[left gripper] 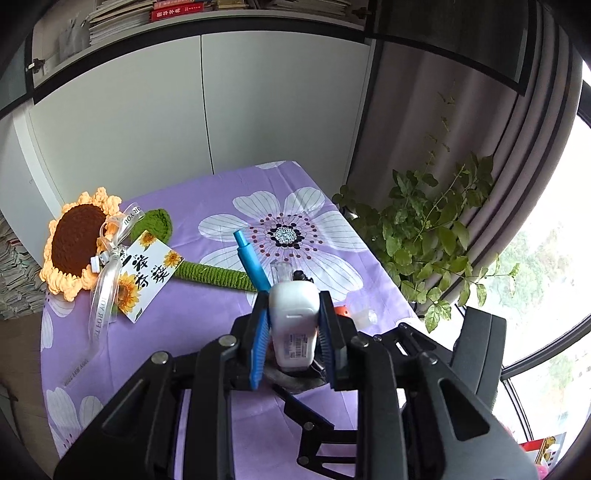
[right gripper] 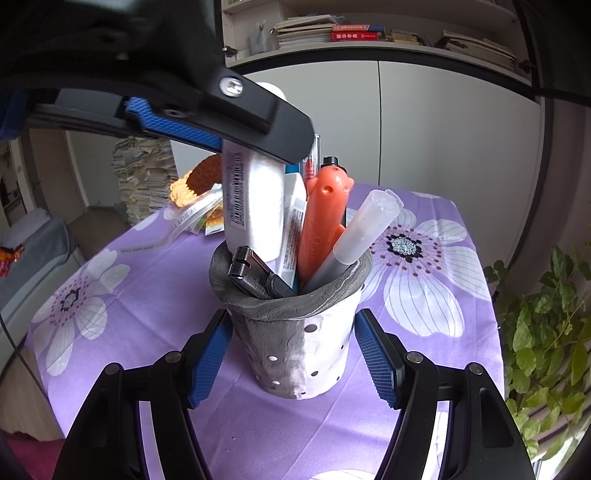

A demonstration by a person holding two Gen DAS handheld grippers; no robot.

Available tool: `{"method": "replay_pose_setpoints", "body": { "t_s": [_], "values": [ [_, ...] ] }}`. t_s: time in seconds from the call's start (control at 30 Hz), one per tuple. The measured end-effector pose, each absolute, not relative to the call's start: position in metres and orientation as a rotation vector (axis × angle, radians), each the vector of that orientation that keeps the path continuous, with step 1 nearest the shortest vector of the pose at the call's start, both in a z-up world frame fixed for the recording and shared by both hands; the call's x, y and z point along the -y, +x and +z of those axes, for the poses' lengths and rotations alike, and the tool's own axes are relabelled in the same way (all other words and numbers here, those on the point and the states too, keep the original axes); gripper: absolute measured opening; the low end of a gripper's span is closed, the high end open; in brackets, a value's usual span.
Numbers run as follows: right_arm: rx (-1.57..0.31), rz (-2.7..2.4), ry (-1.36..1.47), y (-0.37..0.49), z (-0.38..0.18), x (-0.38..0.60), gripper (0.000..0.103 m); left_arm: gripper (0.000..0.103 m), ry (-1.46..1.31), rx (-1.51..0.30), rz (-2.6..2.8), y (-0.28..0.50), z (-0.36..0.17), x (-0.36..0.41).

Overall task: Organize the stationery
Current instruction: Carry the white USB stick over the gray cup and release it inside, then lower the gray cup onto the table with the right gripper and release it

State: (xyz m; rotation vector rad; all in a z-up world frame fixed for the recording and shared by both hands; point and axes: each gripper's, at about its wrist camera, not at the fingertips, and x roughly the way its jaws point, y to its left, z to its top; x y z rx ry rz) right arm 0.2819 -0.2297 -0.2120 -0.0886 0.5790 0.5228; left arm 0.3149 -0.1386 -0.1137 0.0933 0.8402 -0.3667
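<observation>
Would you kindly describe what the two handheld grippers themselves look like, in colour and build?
Both look alike. The left gripper and the right gripper have matte black plastic bodies built from angular linkage bars with triangular cut-outs, joined by round silver pins. Their jaws are lined with bright blue pads with a fine ribbed texture. No printed markings, sleeves or hands show, and no cable can be made out on either gripper.

Pen cup (right gripper: 295,347) between parted fingers (right gripper: 208,363)

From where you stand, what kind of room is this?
Probably a home study or bedroom corner. Bookshelves stacked with books top white cabinets, a purple floral tablecloth holds a grey pen holder full of stationery, and a leafy houseplant stands beside curtains.
</observation>
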Motion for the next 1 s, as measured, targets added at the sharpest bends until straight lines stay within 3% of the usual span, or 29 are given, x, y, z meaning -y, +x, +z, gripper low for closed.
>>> {"method": "replay_pose_setpoints", "body": {
  "t_s": [0.17, 0.3, 1.0],
  "values": [
    [-0.575, 0.525, -0.087, 0.282, -0.211, 0.230, 0.070, 0.025, 0.073, -0.839, -0.378, 0.309, -0.110, 0.134],
    [-0.576, 0.528, -0.079, 0.283, -0.211, 0.231, 0.070, 0.035, 0.080, -0.814, -0.393, 0.300, -0.103, 0.134],
    [-0.565, 0.526, -0.078, 0.282, -0.211, 0.232, 0.070, 0.035, -0.007, -0.757, -0.254, 0.291, -0.100, 0.081]
  ]
}}
